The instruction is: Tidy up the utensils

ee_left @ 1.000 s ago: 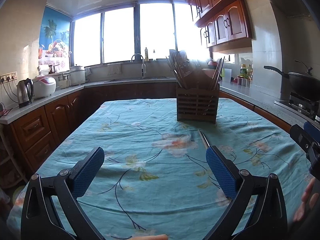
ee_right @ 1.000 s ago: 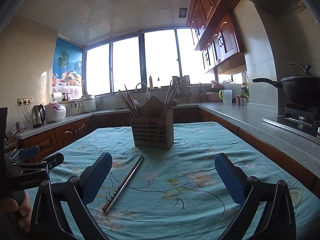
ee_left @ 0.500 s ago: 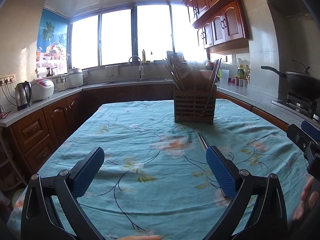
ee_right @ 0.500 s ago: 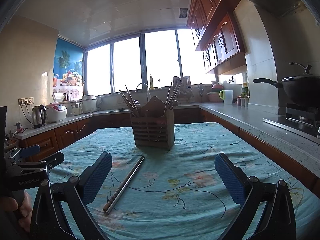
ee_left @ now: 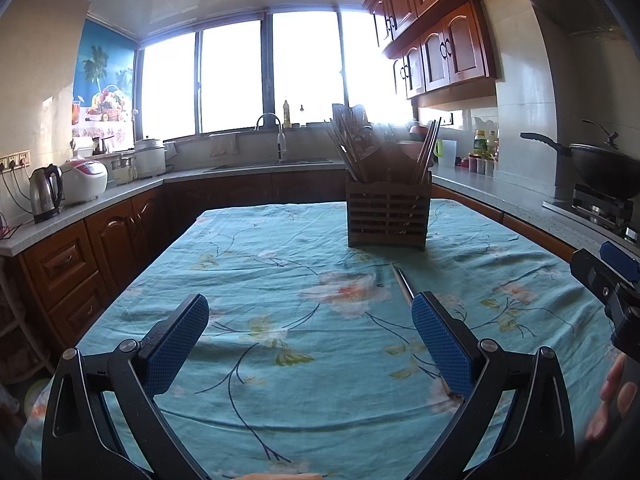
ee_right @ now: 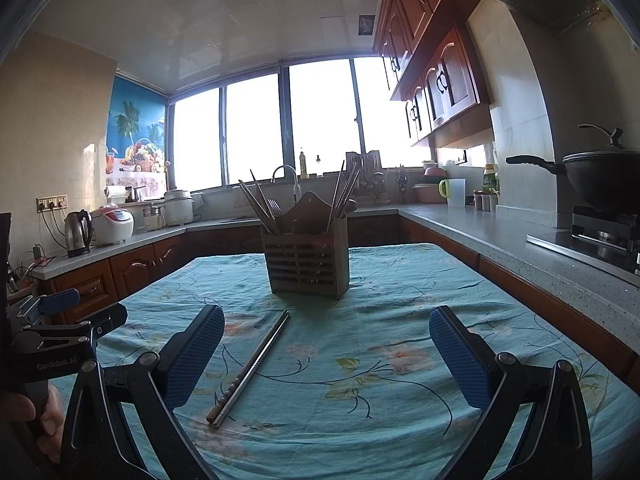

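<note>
Both my tongs gape empty. The chopsticks (ee_right: 252, 364) lie on the surface before the wooden holder (ee_right: 306, 258), pointing at it, beside my right tongs (ee_right: 326, 354), the nearer pair.

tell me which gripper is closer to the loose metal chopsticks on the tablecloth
Hard to call; probably the left. The left gripper has the chopsticks behind its right finger; the right gripper has them inside its left finger.

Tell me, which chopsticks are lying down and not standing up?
The metal pair of chopsticks lying flat on the flowery tablecloth, just in front of the wooden holder. All the other chopsticks stand upright inside that holder.
</note>
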